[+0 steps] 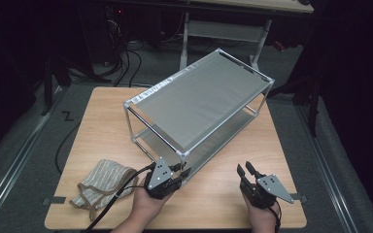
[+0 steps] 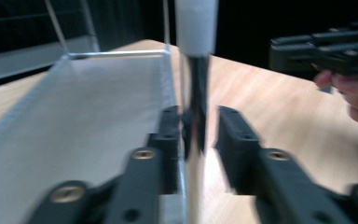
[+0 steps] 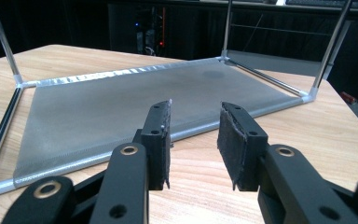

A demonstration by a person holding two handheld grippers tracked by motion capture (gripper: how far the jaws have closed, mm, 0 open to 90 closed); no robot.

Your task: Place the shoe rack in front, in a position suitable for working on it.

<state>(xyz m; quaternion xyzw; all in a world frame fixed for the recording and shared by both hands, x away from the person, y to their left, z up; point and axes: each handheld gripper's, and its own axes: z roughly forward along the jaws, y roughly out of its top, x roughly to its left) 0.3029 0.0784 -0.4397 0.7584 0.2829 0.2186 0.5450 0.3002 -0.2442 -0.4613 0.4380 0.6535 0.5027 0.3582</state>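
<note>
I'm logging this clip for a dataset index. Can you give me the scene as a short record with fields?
setting: wooden table, dark room
main item: two-tier metal-frame rack with grey fabric shelves, standing on the table
left tool: at the rack's near corner post; post between the jaws, a gap on the right side, not clamped
right tool: open, nothing between the jaws, apart from the rack, above bare table
other item: striped cloth, crumpled at the table's near left
</note>
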